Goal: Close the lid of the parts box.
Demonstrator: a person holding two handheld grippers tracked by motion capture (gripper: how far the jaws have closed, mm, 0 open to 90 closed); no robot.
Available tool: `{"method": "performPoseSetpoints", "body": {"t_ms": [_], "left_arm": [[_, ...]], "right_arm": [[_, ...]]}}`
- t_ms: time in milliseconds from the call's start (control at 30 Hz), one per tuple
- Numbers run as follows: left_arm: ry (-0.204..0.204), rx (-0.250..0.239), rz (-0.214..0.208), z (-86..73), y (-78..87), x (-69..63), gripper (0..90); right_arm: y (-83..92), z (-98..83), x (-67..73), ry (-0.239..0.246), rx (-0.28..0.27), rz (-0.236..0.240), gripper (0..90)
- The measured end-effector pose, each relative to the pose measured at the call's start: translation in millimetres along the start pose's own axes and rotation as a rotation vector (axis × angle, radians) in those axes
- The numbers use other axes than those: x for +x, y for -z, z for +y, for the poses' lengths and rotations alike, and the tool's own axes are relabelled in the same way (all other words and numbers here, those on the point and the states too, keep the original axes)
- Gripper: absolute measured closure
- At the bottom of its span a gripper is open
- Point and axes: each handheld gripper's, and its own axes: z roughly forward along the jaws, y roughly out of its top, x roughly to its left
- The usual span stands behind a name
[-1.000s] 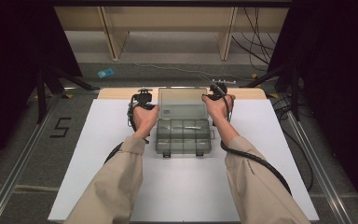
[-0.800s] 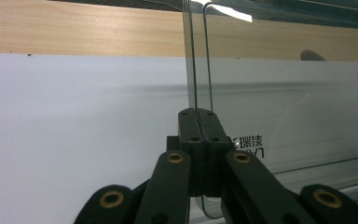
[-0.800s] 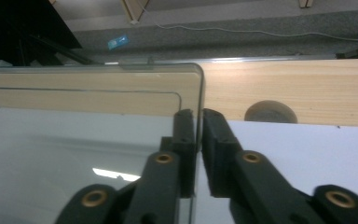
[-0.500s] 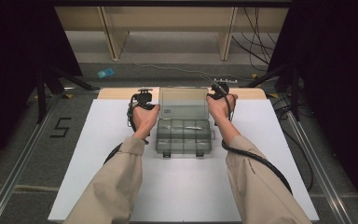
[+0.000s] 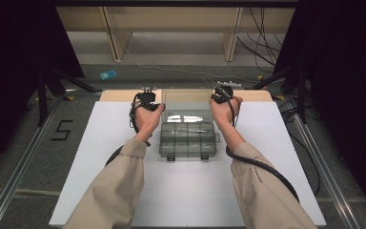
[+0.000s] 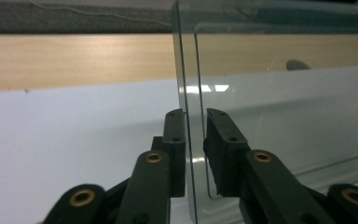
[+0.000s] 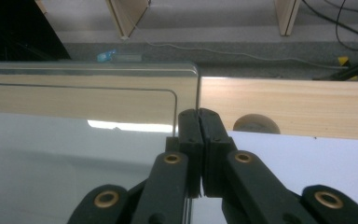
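A clear plastic compartment box (image 5: 188,140) sits at the middle back of the white tabletop (image 5: 267,181), its see-through lid (image 5: 187,102) raised upright. My left gripper (image 5: 158,106) is at the lid's left edge. In the left gripper view its jaws (image 6: 196,114) have just been opening and stand slightly apart, with the lid's edge (image 6: 191,140) between them and a gap at the right pad. My right gripper (image 5: 215,99) is at the lid's right edge. The right gripper view shows it (image 7: 199,112) shut on that edge of the lid (image 7: 121,116).
A pale wooden strip (image 5: 119,95) runs along the table's far edge behind the box. Beyond it on the floor lie a small blue object (image 5: 107,74) and loose cables (image 5: 262,43). Metal rails (image 5: 24,167) flank the table.
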Motion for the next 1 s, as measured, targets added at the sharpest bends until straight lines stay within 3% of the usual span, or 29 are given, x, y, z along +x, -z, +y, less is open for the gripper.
{"method": "performPoseSetpoints", "body": {"t_ms": [33,67,333,367,600,767,1000], "left_arm": [[0.020,-0.030,0.010,2.9,-0.7,-1.5,73.2],[0.001,-0.022,0.016,6.1,1.8,-0.1,72.7],[-0.020,-0.046,0.010,24.7,3.2,-3.0,73.1],[0.007,-0.069,0.015,25.2,0.6,-5.9,73.6],[-0.006,-0.046,0.028,27.0,-0.8,-5.7,78.9],[0.007,-0.058,0.044,27.6,0.5,-7.1,86.3],[0.012,-0.080,0.040,25.9,5.3,-8.5,88.1]], "right_arm": [[1.1,-0.2,0.2,0.004,-0.007,0.004,89.5],[2.7,-0.4,0.7,0.000,-0.009,0.003,89.5],[12.0,-2.8,1.8,0.018,-0.046,0.009,89.4],[13.1,-2.9,1.8,0.016,-0.048,0.014,89.4],[18.6,-5.4,0.0,0.024,-0.069,0.022,89.3],[21.4,-6.6,-0.2,0.028,-0.077,0.025,89.2],[25.7,-8.1,-1.0,0.030,-0.092,0.035,89.0]]}}
